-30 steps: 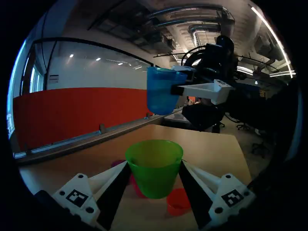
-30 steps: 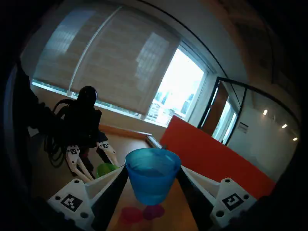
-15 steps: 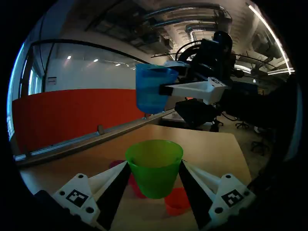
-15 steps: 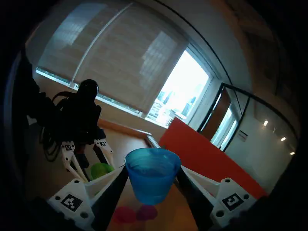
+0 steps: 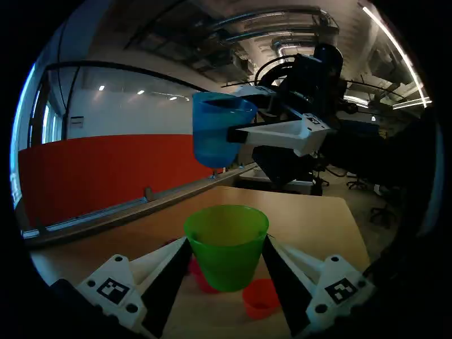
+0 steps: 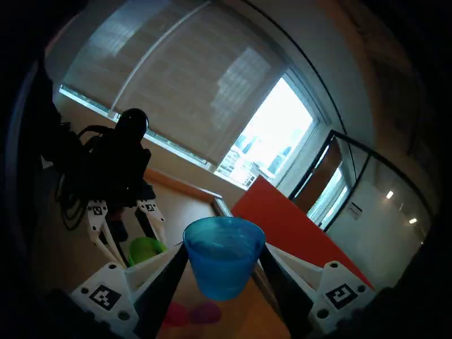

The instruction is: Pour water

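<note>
Now R gripper (image 6: 223,255) clamps water-filled blue cup (image 6: 224,265), up at 12 o'clock from green cup (image 5: 227,254); L gripper (image 5: 226,247) clamps that, prob. as receiver.

No words, numbers or brand names can be read anywhere. Black-and-white square code markers (image 5: 113,290) sit on the white finger bases of the left gripper (image 5: 226,243), and markers of the same kind sit on the right gripper (image 6: 224,248); they carry block patterns, not letters. A small pale sign (image 5: 76,121) is fixed to the glass wall (image 5: 130,107), too small and blurred to make out
</note>
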